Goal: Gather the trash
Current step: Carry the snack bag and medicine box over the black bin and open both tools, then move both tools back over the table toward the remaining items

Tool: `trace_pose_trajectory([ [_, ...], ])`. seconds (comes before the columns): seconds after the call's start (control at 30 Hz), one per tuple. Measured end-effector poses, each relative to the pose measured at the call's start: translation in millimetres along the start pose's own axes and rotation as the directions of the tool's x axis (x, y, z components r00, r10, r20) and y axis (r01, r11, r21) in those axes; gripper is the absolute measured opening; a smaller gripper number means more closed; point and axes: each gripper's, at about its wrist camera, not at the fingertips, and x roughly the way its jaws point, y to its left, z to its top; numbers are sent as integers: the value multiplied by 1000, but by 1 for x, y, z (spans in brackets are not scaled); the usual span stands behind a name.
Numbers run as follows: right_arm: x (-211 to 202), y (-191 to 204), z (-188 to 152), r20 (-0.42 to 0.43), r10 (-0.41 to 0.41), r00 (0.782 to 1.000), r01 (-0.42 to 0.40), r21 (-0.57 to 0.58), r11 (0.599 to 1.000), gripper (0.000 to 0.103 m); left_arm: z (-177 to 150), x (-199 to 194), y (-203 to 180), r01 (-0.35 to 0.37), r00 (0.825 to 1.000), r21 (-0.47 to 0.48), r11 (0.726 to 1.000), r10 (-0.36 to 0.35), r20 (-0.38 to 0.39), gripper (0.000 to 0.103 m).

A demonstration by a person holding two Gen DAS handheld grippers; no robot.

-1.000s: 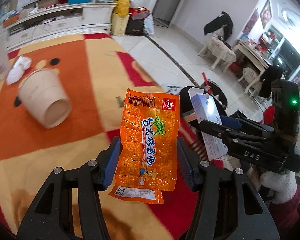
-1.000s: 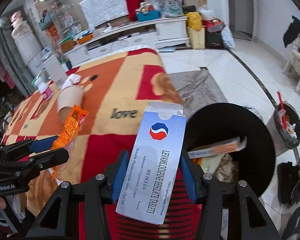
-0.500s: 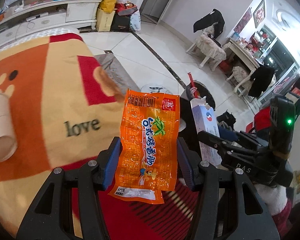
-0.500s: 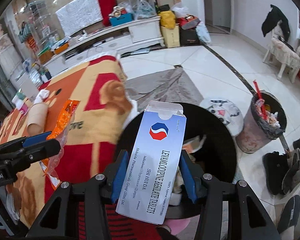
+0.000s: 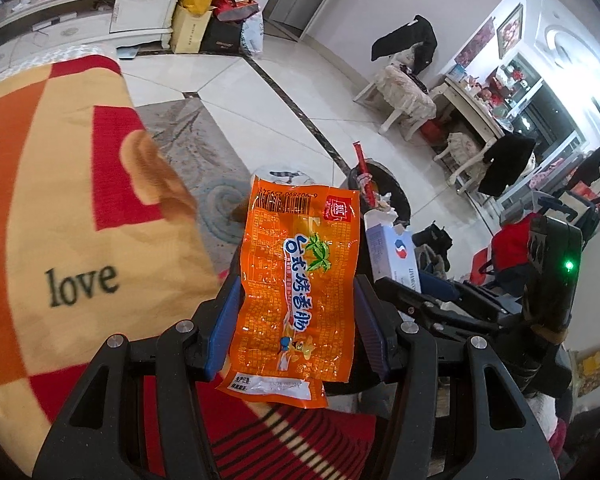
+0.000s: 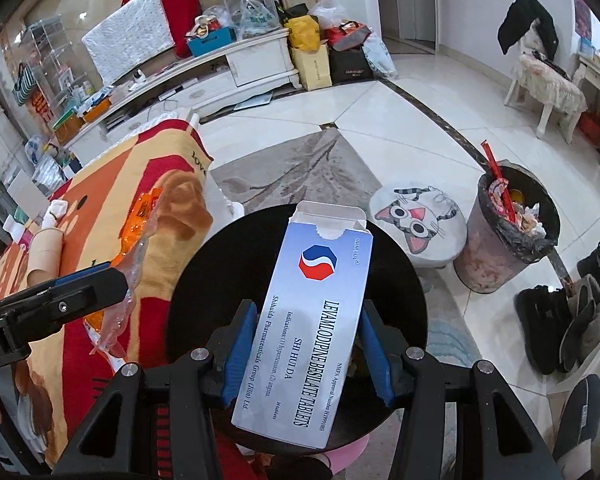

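Note:
My left gripper (image 5: 296, 328) is shut on an orange snack wrapper (image 5: 296, 284), held upright at the blanket's edge. It also shows in the right wrist view (image 6: 140, 240). My right gripper (image 6: 304, 344) is shut on a blue-white tablet box (image 6: 312, 312), held over the black opening of a trash bin (image 6: 220, 272). The box also shows in the left wrist view (image 5: 392, 252), to the right of the wrapper.
An orange, red and tan blanket (image 5: 40, 200) lies at the left with a paper cup (image 6: 44, 256) and crumpled tissue (image 6: 56, 212) on it. A second full bin (image 6: 512, 232), a cat-face stool (image 6: 420, 232) and shoes (image 6: 568, 320) stand on the tiled floor at the right.
Both grippers have moved right, off the blanket towards the black bin, each keeping its item. The tablet box now hangs over the bin's opening.

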Motion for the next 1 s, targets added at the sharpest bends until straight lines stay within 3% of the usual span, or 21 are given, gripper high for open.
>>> trace_pose_trajectory([
  [0.17,5,-10,1,-3,-16,1000,16,19,1000,50,3,9,0,53,999,-26,998,-53,-3,64],
  [0.2,5,-12,2,-1,-21,1000,21,26,999,53,4,9,-2,57,998,-29,998,-58,-1,65],
  [0.3,5,-18,1,7,-24,1000,23,54,998,75,3,9,2,61,998,-33,998,-60,7,67],
  [0.5,2,-14,-2,3,-13,1000,13,53,998,76,-1,3,4,40,999,-35,999,-41,-4,68],
  [0.73,2,-1,-6,-1,10,1000,-10,49,999,76,-10,-18,11,-84,996,-12,996,84,39,68],
  [0.87,4,14,-10,-6,32,999,-31,33,999,76,-14,-35,22,-179,981,-18,984,180,77,68],
  [1.0,4,34,-12,-10,51,999,-51,4,999,76,-22,-48,36,-221,971,-30,975,223,91,68],
])
